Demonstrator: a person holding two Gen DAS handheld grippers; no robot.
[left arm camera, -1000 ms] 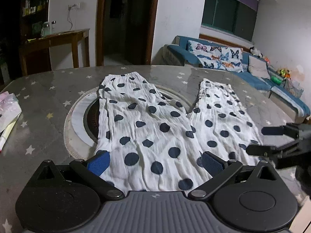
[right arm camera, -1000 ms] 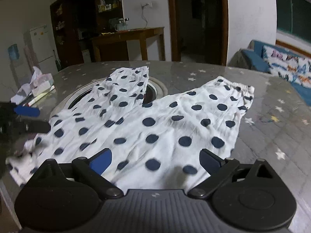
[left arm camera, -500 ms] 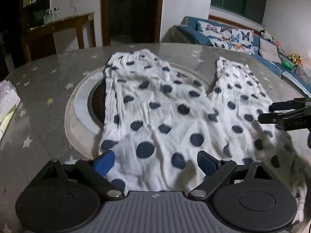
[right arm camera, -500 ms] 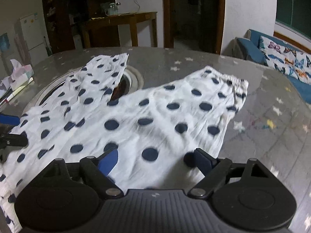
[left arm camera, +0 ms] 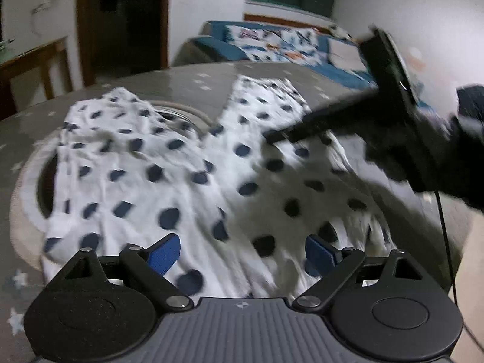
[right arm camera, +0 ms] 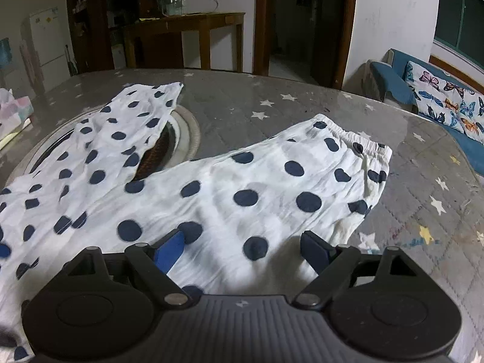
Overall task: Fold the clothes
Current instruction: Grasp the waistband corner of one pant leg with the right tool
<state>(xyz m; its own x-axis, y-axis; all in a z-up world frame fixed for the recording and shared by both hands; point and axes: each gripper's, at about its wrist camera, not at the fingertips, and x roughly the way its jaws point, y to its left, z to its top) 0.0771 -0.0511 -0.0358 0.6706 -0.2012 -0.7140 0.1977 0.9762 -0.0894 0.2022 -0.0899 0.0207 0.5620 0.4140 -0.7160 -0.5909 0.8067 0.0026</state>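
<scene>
White trousers with dark blue polka dots [right arm camera: 242,187] lie spread on a round grey table with star marks [right arm camera: 302,99]. Both gripped tools hover low over the cloth near its closer edge.

The right gripper [right arm camera: 242,248] has its two blue-padded fingers [right arm camera: 168,252] spread wide, with the spotted cloth lying in the gap between them; nothing is pinched. Ahead of its fingers and to their right runs one leg, ending in a gathered elastic hem [right arm camera: 357,139]. Ahead and to their left the other leg runs across a round inset in the tabletop [right arm camera: 184,133].

The left gripper [left arm camera: 242,252] also has its fingers [left arm camera: 165,252] apart, the cloth passing between and under them, ungripped. This view is blurred by motion. Ahead of its fingers and to their right, the dark body of the right gripper [left arm camera: 393,127] reaches over the cloth, which looks rumpled there. Beyond the table stands a blue sofa with butterfly cushions [right arm camera: 438,99].
</scene>
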